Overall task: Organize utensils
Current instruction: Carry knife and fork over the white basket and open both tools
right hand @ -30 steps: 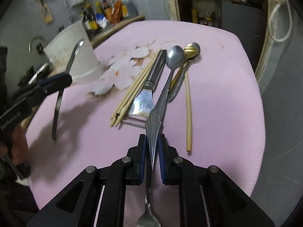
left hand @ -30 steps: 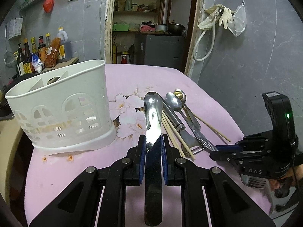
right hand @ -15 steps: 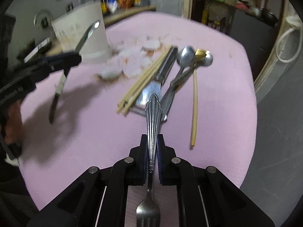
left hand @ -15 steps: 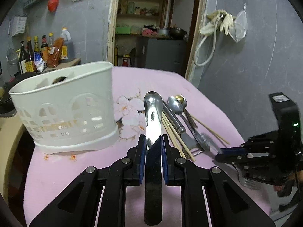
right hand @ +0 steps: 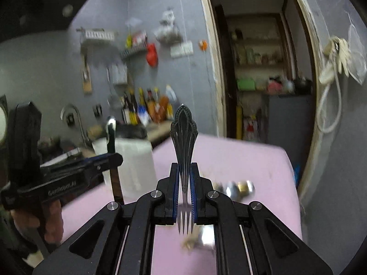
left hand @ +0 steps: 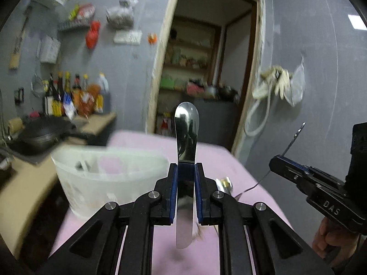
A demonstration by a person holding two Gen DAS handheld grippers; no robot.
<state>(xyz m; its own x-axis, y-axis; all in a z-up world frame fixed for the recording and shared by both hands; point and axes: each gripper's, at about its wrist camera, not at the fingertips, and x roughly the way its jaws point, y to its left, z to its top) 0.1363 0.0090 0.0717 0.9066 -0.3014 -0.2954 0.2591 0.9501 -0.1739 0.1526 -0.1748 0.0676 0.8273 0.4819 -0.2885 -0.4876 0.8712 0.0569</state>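
Observation:
My left gripper [left hand: 185, 169] is shut on a shiny table knife [left hand: 186, 135], whose rounded end stands up above the pads. The white slotted caddy [left hand: 103, 178] is below and to its left on the pink table [left hand: 229, 160]. My right gripper [right hand: 183, 169] is shut on a fork [right hand: 183, 128], ornate handle up and tines down behind the pads. From the right wrist view, the left gripper [right hand: 114, 158] holds the knife [right hand: 112, 135] just in front of the caddy [right hand: 130, 162]. Seen from the left wrist view, the right gripper [left hand: 286, 162] hangs at the right with the fork [left hand: 294, 137].
Blurred spoons [right hand: 240, 186] and other utensils lie on the table beyond the right gripper. A counter with a black wok [left hand: 39, 135] and bottles [left hand: 75, 96] is at the left. A doorway [left hand: 201, 80] is behind the table and a grey wall to the right.
Both grippers have risen and tipped upward, carrying the knife and the fork clear of the table. The fork has left the pile. The views now show mostly wall and doorway.

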